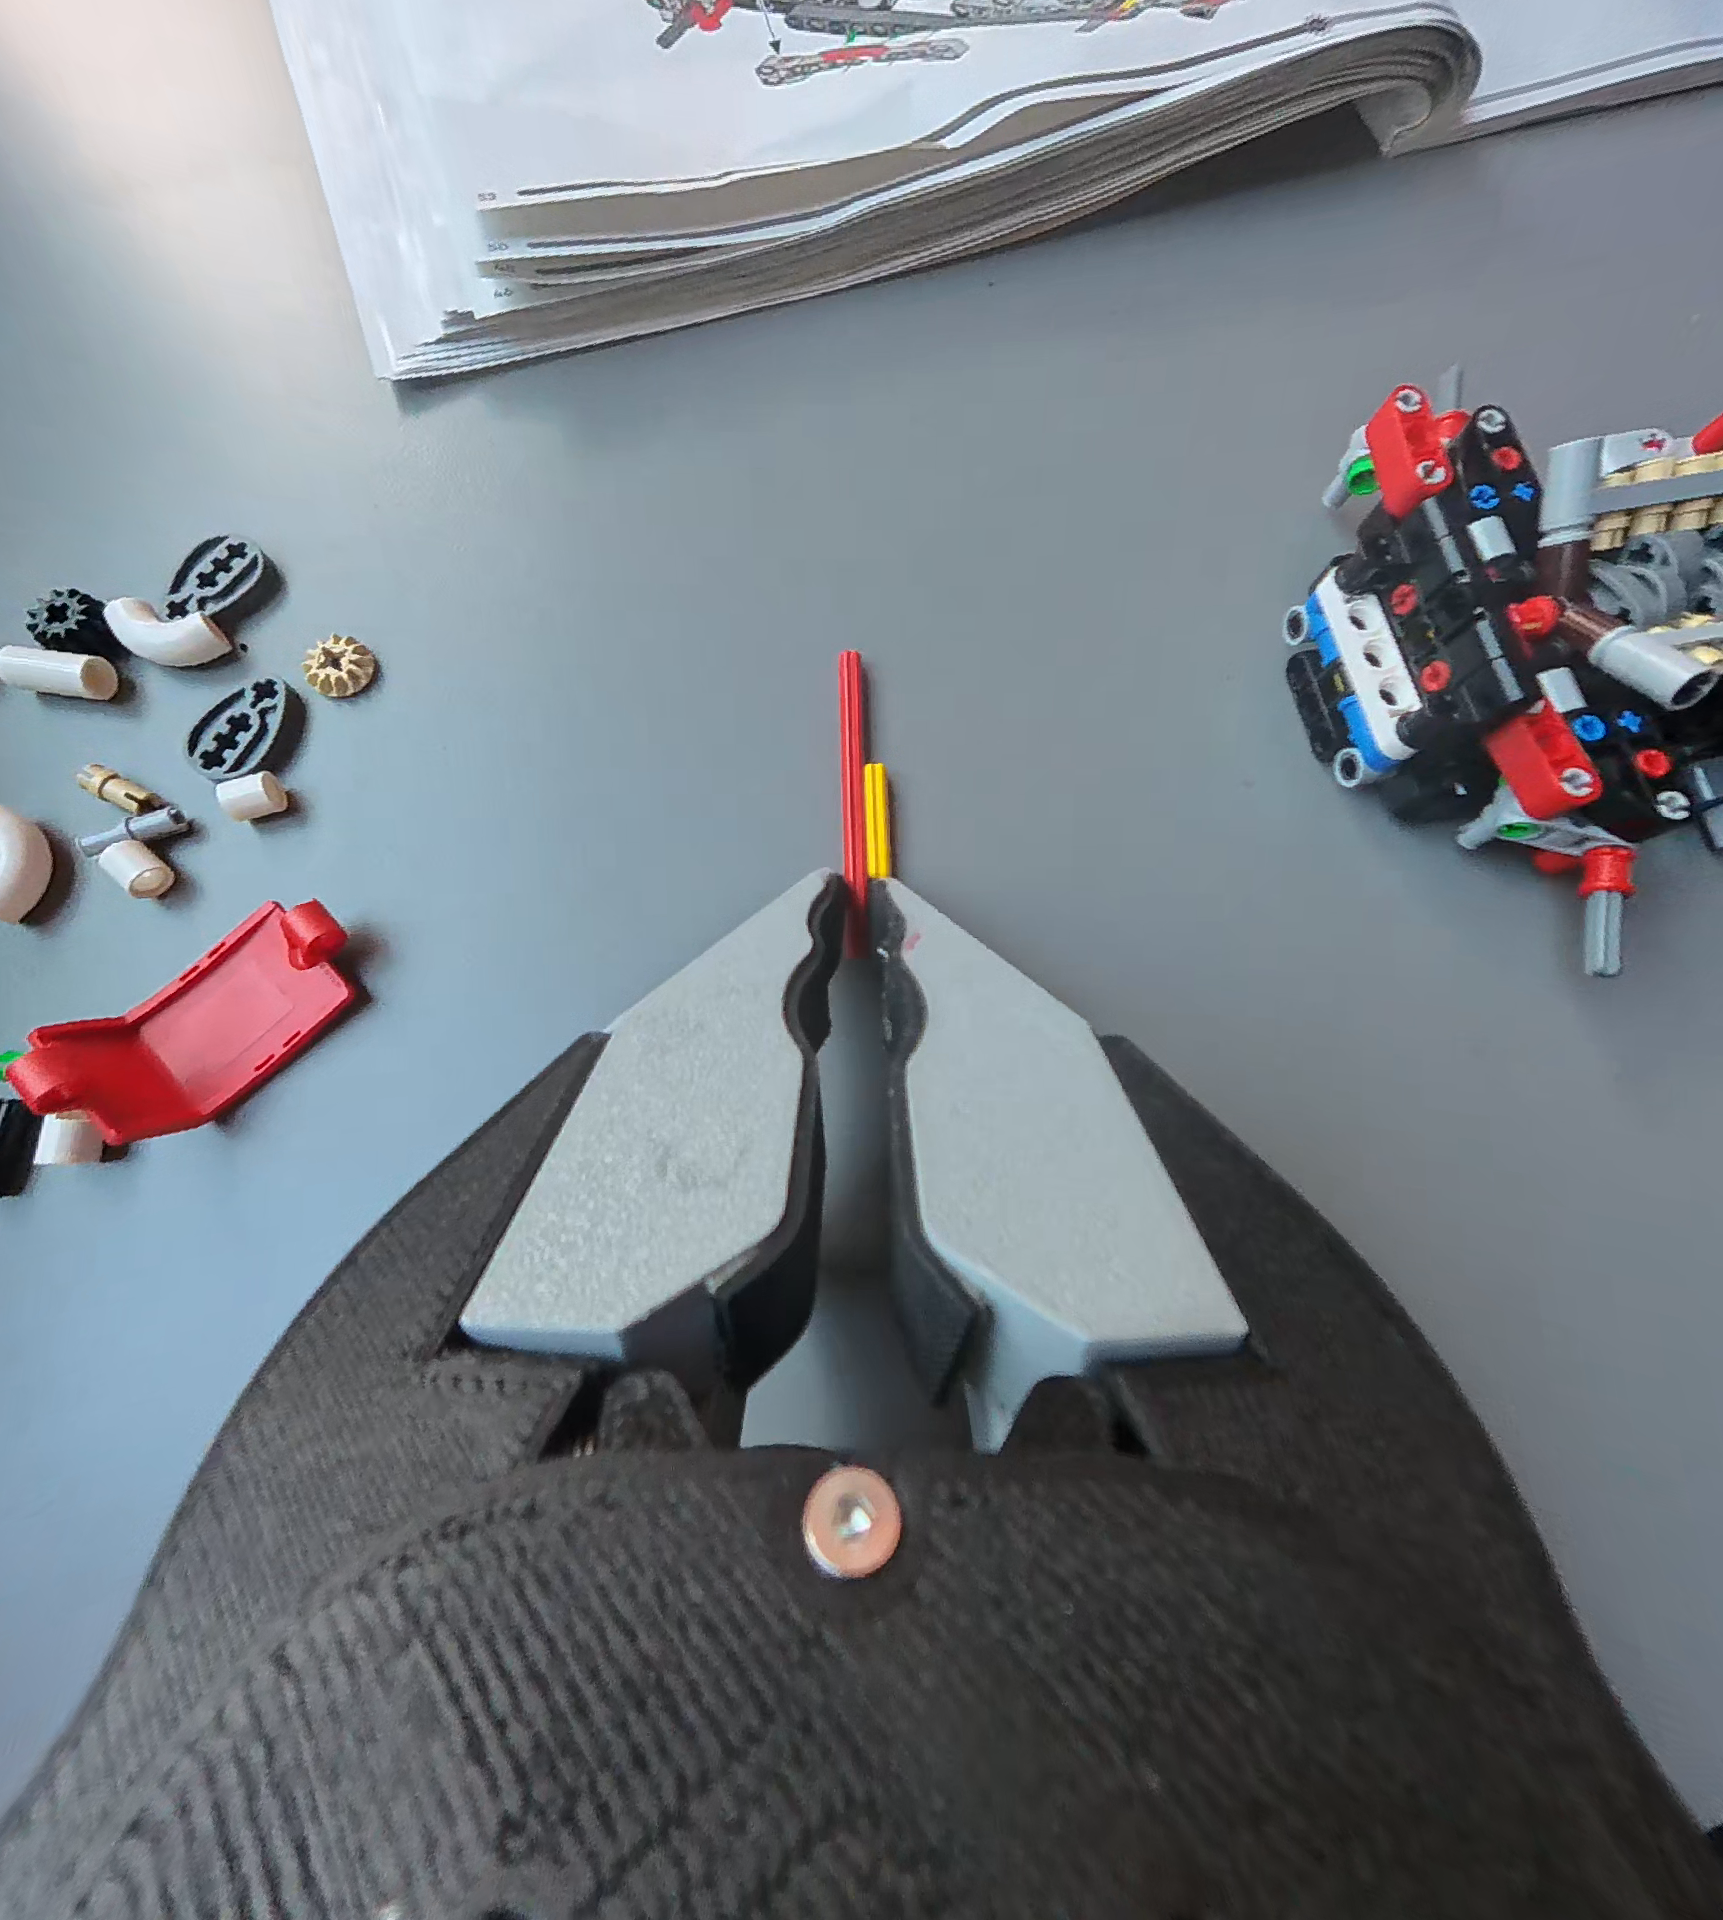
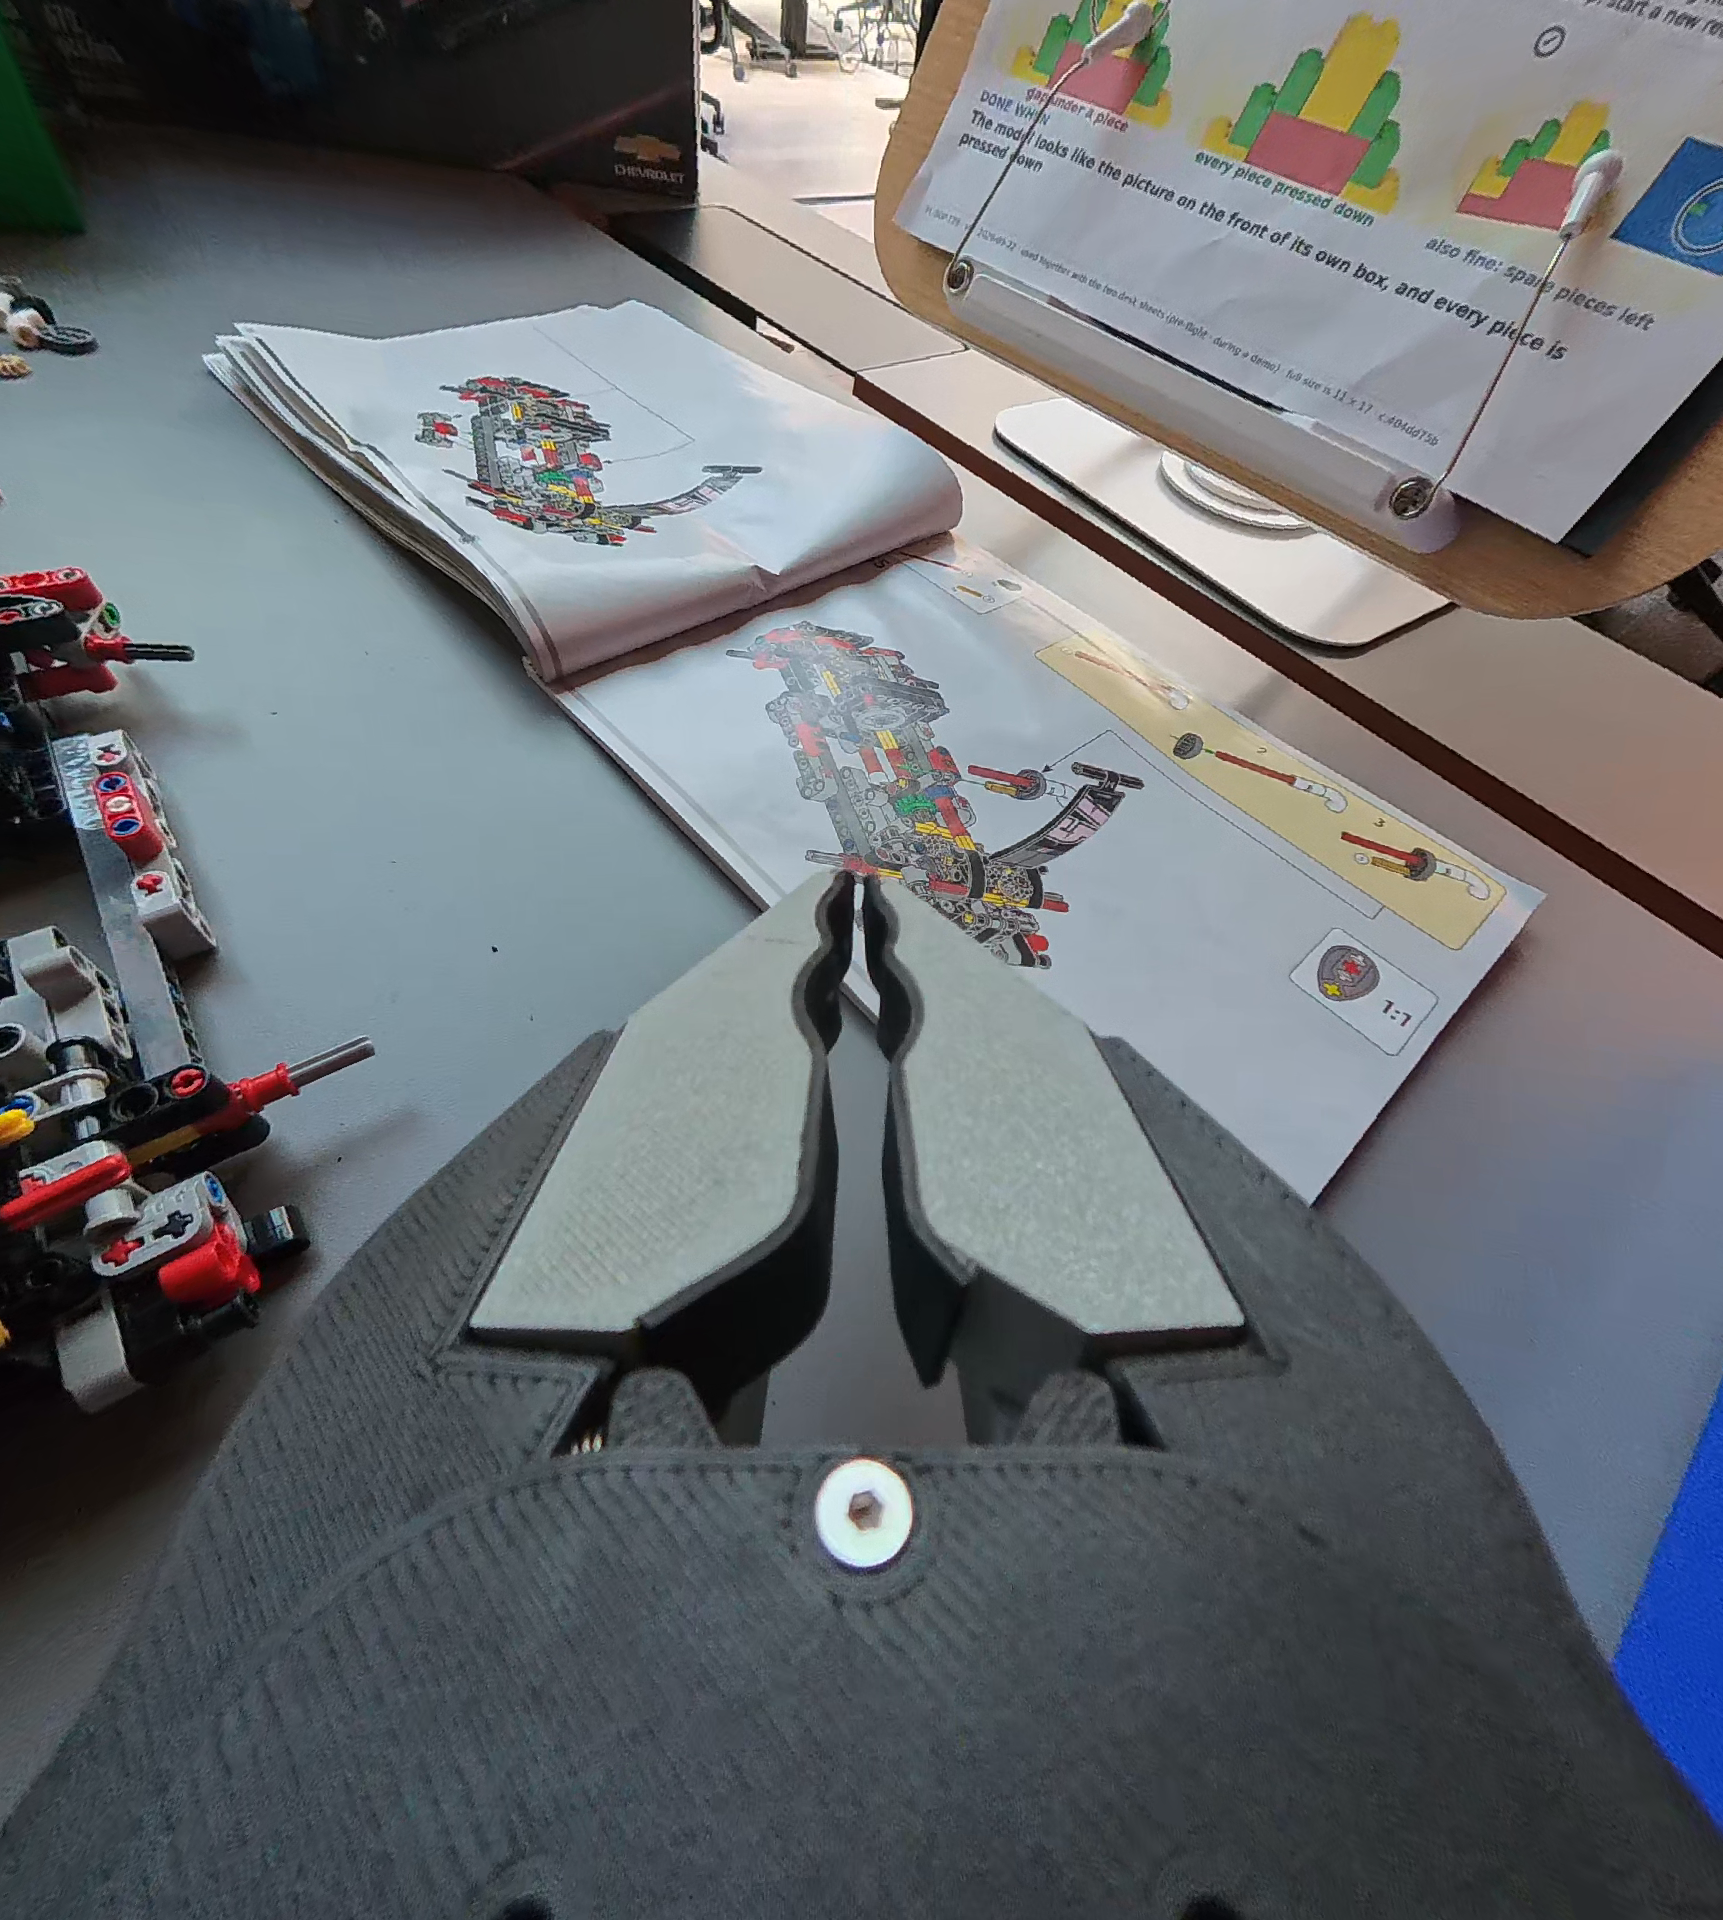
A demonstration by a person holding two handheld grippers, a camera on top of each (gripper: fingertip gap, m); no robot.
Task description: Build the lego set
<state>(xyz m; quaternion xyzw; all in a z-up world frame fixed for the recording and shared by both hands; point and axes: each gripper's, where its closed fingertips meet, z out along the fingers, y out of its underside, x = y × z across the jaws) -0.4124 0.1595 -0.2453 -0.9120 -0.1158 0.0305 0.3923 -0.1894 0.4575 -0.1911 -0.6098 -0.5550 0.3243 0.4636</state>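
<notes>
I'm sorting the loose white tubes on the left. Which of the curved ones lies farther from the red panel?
The curved tube up beside the black gear. The other curved tube lies lower, closer to the red panel.

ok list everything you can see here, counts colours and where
red rod: one, red, clamped in the left fingers
yellow rod: one, yellow, beside the red rod at the fingertips
loose parts: many; white, black, tan, grey, red; table left
brick model: one, mixed colours, table right
booklet: one, white, open on the table
sheet stand: one, wooden, behind the booklet
left gripper: grey fingers
right gripper: grey fingers, shut, nothing held
</notes>
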